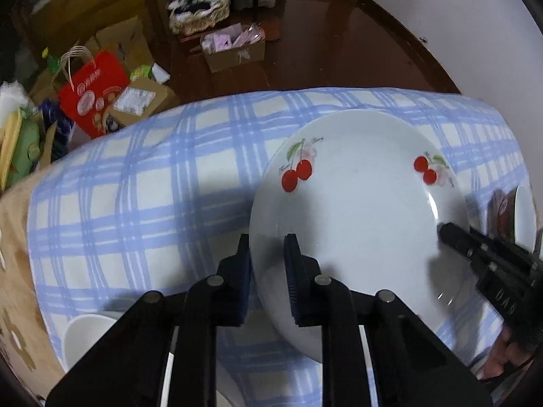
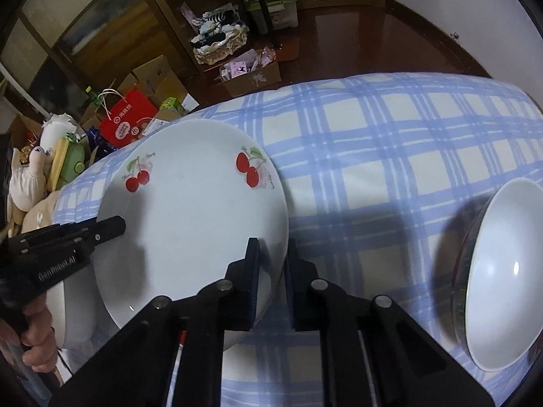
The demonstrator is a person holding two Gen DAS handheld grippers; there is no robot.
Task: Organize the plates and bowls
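On the blue-checked cloth point(image 2: 390, 129), cherry plate point(image 1: 359, 203) gripped at both edges: left gripper point(image 1: 268, 247) jaws clenched on its left rim, right gripper point(image 2: 273, 247) on its right. White bowl point(image 2: 502, 278) lies far right.

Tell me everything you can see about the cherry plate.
The cherry plate is white, glossy, ceramic-looking, shallow with a broad rim bearing two red cherry sprigs. It sits on the blue checked cloth, empty. The left gripper pinches its left rim, the right gripper its right rim.
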